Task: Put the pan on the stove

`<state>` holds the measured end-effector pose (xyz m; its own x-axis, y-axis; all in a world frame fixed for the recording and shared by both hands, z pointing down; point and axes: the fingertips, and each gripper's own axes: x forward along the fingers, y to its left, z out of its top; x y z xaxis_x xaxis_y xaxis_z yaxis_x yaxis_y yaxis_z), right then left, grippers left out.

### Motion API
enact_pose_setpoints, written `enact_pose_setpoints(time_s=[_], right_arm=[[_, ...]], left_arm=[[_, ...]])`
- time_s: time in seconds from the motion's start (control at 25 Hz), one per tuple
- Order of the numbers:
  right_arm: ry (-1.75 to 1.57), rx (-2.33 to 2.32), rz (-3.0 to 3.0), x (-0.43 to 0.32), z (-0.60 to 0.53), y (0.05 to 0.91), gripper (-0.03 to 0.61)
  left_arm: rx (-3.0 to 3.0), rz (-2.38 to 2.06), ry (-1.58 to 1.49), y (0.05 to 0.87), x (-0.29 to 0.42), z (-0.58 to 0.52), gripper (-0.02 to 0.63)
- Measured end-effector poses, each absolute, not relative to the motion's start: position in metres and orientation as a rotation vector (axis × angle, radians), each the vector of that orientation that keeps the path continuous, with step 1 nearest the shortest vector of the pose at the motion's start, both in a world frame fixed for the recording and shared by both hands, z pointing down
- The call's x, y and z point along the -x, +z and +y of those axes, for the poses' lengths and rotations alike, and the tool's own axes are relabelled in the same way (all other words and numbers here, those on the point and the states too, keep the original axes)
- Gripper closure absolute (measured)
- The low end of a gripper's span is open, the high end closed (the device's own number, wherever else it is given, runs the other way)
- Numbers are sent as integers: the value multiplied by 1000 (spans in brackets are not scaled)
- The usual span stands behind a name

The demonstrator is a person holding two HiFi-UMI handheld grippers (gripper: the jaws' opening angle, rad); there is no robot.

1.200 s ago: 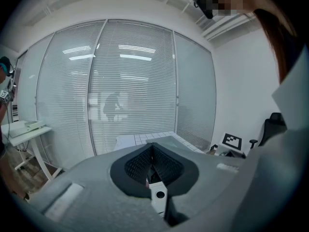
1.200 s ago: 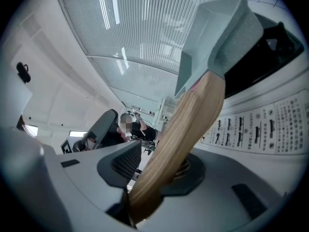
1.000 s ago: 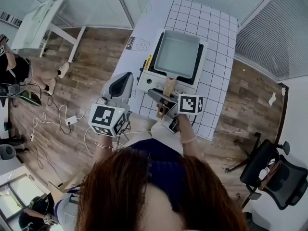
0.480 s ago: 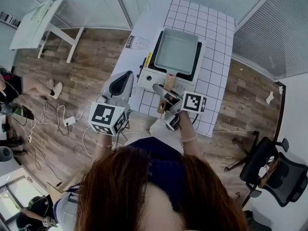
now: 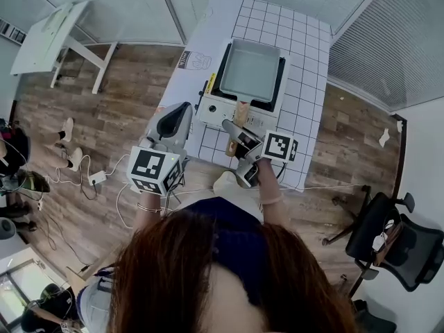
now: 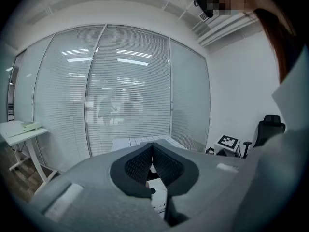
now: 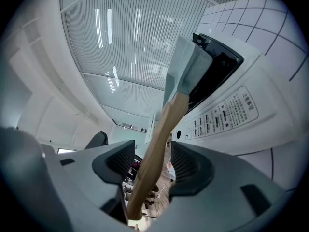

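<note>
Looser than a second ago at the right hand-held gripper (image 7: 153,161): spread wide now, both pads clear of the wooden handle (image 7: 159,129) running between them. Same place as before for the pan (image 5: 250,70): flat on the stove (image 5: 219,109), toward the far end of the gridded tabletop (image 5: 309,54), handle jutting toward the near edge. Square, shallow, pale grey-green inside. Pressed together on nothing at the left hand-held gripper (image 6: 152,149), by the tabletop's left edge.
</note>
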<state>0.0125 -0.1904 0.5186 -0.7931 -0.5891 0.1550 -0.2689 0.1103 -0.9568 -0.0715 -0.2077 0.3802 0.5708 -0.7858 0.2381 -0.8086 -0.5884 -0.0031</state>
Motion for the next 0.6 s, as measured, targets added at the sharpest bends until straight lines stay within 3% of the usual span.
enact_pose_setpoints(time_s=[0.6], right_arm=[[-1694,915,2110,-20,-172,511,333]], left_arm=[[-2714,-1349,295,372,75,-188,604]])
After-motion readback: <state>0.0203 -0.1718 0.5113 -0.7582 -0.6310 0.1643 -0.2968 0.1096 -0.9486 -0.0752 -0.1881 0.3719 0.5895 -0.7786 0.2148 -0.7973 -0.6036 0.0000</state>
